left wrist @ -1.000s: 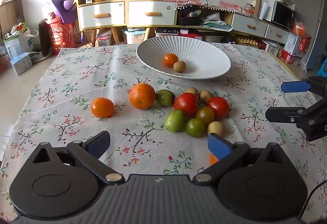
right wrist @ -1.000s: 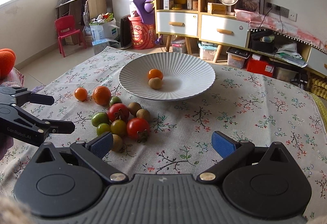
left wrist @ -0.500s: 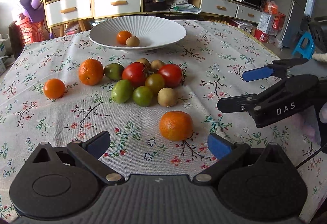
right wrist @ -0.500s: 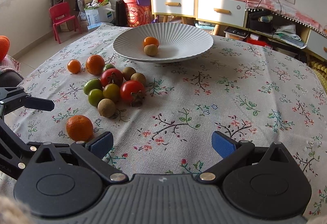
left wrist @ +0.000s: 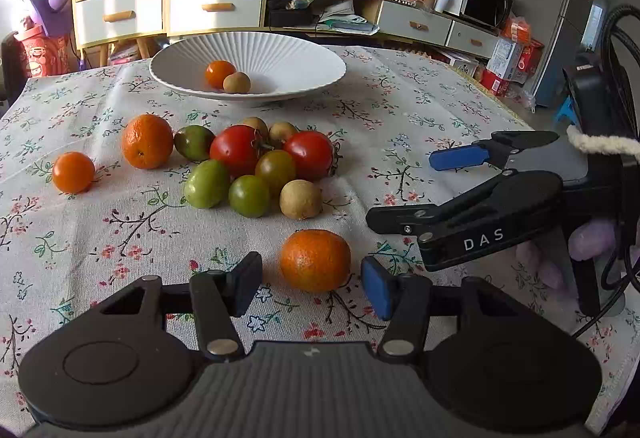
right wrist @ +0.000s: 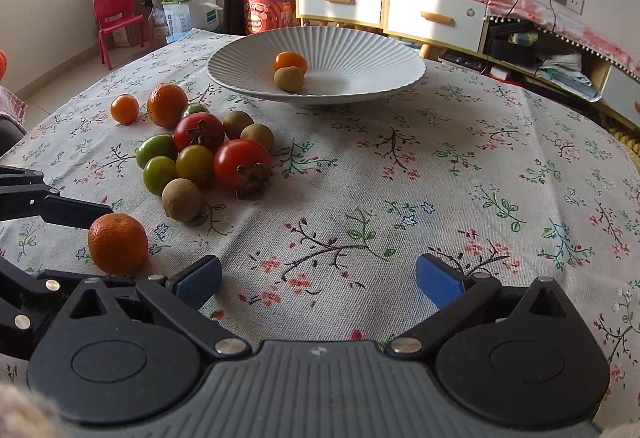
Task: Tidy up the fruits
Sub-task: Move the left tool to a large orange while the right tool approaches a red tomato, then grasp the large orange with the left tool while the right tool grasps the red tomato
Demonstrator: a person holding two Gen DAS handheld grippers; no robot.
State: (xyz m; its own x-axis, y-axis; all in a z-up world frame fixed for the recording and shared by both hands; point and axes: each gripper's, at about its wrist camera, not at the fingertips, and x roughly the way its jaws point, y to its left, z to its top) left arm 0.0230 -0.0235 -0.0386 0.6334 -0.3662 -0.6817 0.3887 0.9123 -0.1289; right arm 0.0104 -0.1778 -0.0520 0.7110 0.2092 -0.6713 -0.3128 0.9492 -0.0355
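Observation:
A white ribbed bowl [left wrist: 304, 58] [right wrist: 380, 58] at the back of the table holds a small orange fruit [left wrist: 219, 73] and a brown one [left wrist: 236, 82]. A loose mandarin [left wrist: 315, 260] [right wrist: 117, 244] sits on the cloth between the fingers of my left gripper [left wrist: 311, 288], which is open around it with gaps on both sides. A cluster of red and green tomatoes [left wrist: 256, 166] [right wrist: 208, 158] and brown fruits lies mid-table, with two oranges [left wrist: 147, 140] to its left. My right gripper [right wrist: 318, 280] is open and empty over bare cloth.
The right gripper's body [left wrist: 500, 206] is close to the right of the mandarin in the left wrist view. A floral cloth [right wrist: 440, 178] covers the table. Shelves and cabinets [left wrist: 168, 6] stand beyond the far edge.
My left gripper has moved in on the loose mandarin and its jaws have narrowed around it. My right gripper has dropped lower toward the cloth.

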